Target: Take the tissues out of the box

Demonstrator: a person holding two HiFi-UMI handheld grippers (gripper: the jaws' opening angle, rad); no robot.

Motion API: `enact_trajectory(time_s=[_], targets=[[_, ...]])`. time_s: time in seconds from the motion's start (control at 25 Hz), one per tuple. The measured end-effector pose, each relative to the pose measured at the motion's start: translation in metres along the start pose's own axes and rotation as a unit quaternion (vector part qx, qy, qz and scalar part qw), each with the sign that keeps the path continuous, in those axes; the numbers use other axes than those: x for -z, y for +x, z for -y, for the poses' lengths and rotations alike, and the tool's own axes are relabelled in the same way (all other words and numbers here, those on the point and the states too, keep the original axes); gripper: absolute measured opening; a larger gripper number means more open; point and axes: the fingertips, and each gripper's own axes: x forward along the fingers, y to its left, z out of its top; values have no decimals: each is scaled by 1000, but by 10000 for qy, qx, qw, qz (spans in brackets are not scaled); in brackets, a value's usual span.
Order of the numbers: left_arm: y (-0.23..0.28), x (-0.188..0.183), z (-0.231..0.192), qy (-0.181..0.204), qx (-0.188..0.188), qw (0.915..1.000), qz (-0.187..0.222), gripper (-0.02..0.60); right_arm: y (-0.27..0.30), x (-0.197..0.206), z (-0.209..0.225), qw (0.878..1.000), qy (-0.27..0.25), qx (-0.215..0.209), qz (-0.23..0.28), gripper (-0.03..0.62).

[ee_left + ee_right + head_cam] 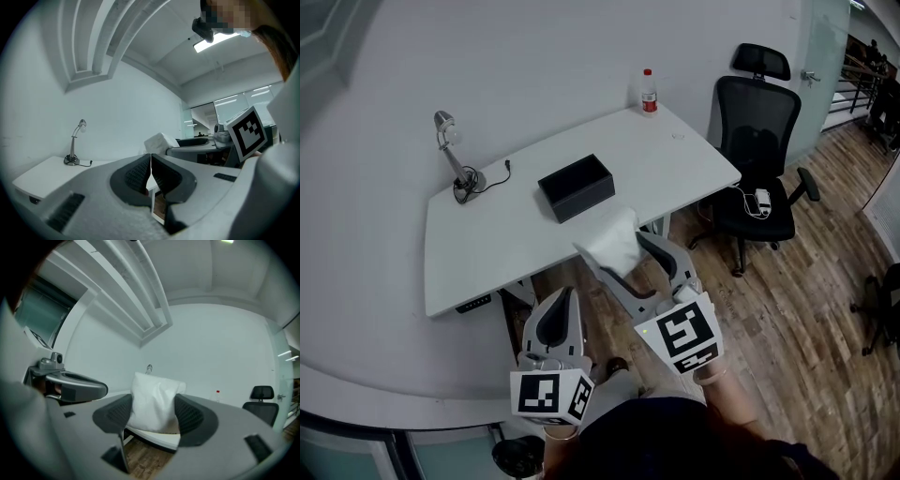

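Note:
A black tissue box point(576, 187) sits in the middle of the white desk point(478, 253). In front of the desk's near edge my right gripper point(614, 247) is shut on a white pack of tissues point(617, 232). In the right gripper view the pack point(154, 390) stands upright, and both pads of the gripper point(153, 405) press its sides. My left gripper point(566, 294) hangs lower left of it, shut and empty. Its jaws point(150, 158) meet in the left gripper view, where the pack point(161, 142) shows beyond them.
A desk lamp point(455, 155) with a cable stands at the desk's far left, and a bottle point(649, 92) with a red cap stands at its far right corner. A black office chair point(759, 141) is to the right on the wooden floor point(806, 309).

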Motion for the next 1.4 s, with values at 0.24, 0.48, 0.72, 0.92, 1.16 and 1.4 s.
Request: enact_trajectory(time_s=[0.24,0.48,0.72,0.92,1.16,1.4], targets=[[-11,0,16,34,-72,10000,-34,28,-22,-3,-3,10000,-1,-75,50,295],[-19,1,30,70,-159,9998,-54,28,-43,-3,-5,9998,21,-144,169,295],[-28,2,43,115,-231,9997,-22,28,-63,-2,-6,9997,14,-156,204,295],[-37,1,50,132,-294,9995,26,28,-79,-4,-9,9995,-8,-168,278,295],[-45,-1,53,127,-363,9992,60,28,-90,-9,-13,9992,7,-154,382,295],[-51,-3,56,182,-391,9990,97,26,-101,-12,-17,9988,-23,-138,464,295]])
